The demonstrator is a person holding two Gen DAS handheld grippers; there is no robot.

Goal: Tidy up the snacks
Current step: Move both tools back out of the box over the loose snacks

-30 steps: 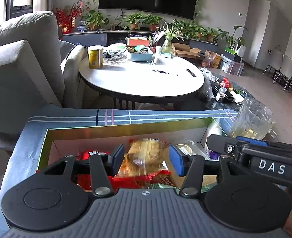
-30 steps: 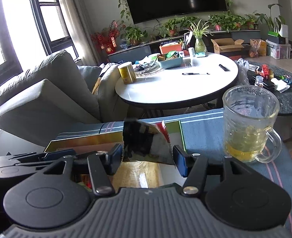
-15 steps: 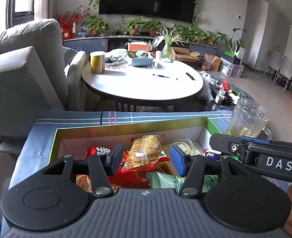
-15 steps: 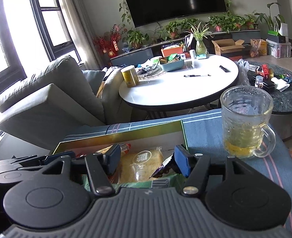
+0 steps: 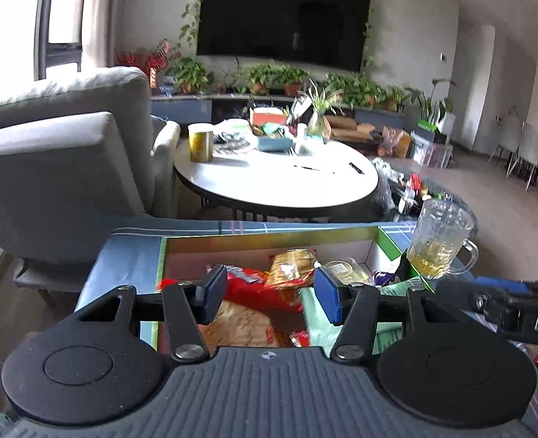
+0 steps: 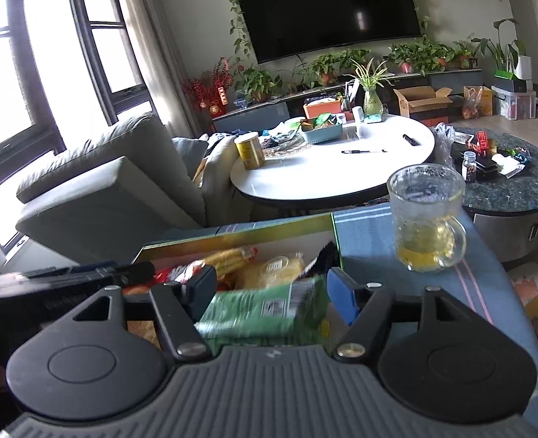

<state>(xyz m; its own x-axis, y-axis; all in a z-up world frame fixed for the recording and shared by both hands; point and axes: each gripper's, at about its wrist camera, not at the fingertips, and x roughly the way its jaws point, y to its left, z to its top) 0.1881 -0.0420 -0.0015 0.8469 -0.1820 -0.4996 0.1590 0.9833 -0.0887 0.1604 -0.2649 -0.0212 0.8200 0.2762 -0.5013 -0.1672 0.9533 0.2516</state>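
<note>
An open box with a gold rim (image 5: 269,235) (image 6: 239,235) stands on a blue striped cloth and holds several snack packets. Among them are a yellow biscuit packet (image 5: 290,266), a red packet (image 5: 254,288), a green packet (image 5: 320,328) (image 6: 265,310) and a dark packet (image 6: 320,259). My left gripper (image 5: 270,294) hovers over the box's near side, open, with nothing between its blue pads. My right gripper (image 6: 272,288) is also open above the box. The green packet lies blurred below it, not pinched. Each gripper shows at the edge of the other's view.
A glass mug (image 5: 437,248) (image 6: 426,226) with yellow liquid stands on the cloth just right of the box. Beyond are a white round table (image 6: 334,168), a grey sofa (image 5: 60,160) at the left and a dark round table (image 6: 510,189) at the right.
Both grippers have drawn back and up from the box. The yellow biscuit packet left the left jaws and the dark packet the right jaws; both now lie in the box.
</note>
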